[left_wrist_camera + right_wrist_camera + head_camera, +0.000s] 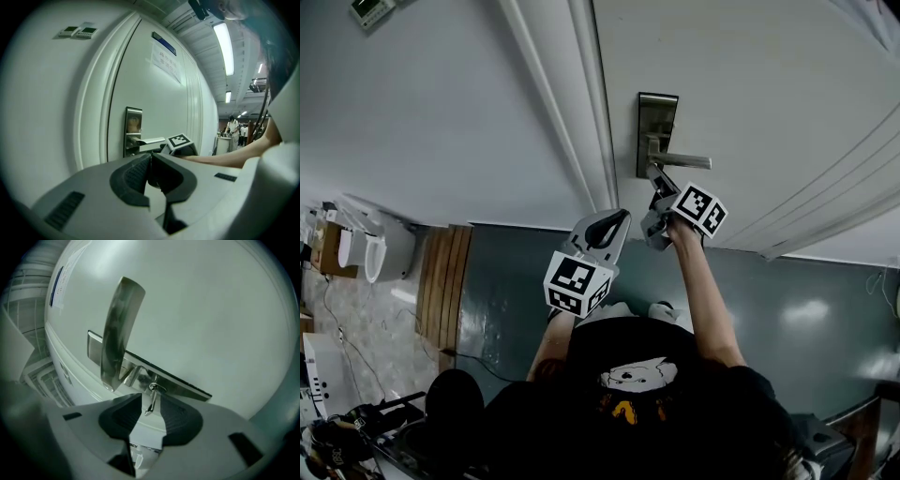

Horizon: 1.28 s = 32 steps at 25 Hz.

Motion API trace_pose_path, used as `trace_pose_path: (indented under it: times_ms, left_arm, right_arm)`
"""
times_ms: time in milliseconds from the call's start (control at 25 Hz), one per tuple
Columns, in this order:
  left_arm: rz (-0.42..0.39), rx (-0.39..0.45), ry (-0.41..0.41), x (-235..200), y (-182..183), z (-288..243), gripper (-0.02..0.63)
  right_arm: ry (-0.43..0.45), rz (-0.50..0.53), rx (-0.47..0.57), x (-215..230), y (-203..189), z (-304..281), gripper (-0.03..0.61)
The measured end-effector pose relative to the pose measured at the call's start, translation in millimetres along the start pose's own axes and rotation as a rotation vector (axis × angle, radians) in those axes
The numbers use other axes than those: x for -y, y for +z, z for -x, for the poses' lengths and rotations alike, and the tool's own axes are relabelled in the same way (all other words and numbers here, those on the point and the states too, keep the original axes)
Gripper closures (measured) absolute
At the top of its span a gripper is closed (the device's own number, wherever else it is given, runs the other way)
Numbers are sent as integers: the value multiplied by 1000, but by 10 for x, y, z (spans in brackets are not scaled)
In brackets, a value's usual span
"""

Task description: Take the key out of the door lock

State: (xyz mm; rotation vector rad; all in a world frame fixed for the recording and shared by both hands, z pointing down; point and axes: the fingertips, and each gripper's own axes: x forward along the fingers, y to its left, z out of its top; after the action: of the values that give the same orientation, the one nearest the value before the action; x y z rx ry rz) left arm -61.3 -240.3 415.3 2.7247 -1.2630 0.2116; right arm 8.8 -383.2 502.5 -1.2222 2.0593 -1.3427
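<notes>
A small metal key (152, 398) sticks out of the steel lock plate (154, 380) just under the lever handle (117, 333). My right gripper (151, 404) is up at the lock, with the key blade between its two dark pads and a thin gap showing on each side. In the head view the right gripper (658, 187) sits right below the handle (686, 161) on the plate (657, 117), and the key is hidden there. My left gripper (614, 223) hangs lower left, away from the door, its jaws together and empty (150, 157).
The white door carries a paper notice (166, 61) and meets a white frame (581, 103) on the left. A wooden pallet (445, 272) and a white appliance (366, 246) stand on the floor at left. A person (232, 126) stands far down the hall.
</notes>
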Motion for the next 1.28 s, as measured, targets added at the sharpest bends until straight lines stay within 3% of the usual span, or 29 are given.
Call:
trace_pose_path:
  times_ms: [320, 560, 1280]
  left_arm:
    - [-19, 13, -32, -22, 14, -22, 598]
    - [-17, 23, -32, -50, 21, 48, 598]
    - [1, 24, -45, -108, -9, 58, 598]
  right_arm:
    - [-4, -89, 51, 39, 21, -153, 531]
    - [21, -244, 94, 64, 21, -108, 548]
    - [51, -411, 175, 96, -25, -7, 557]
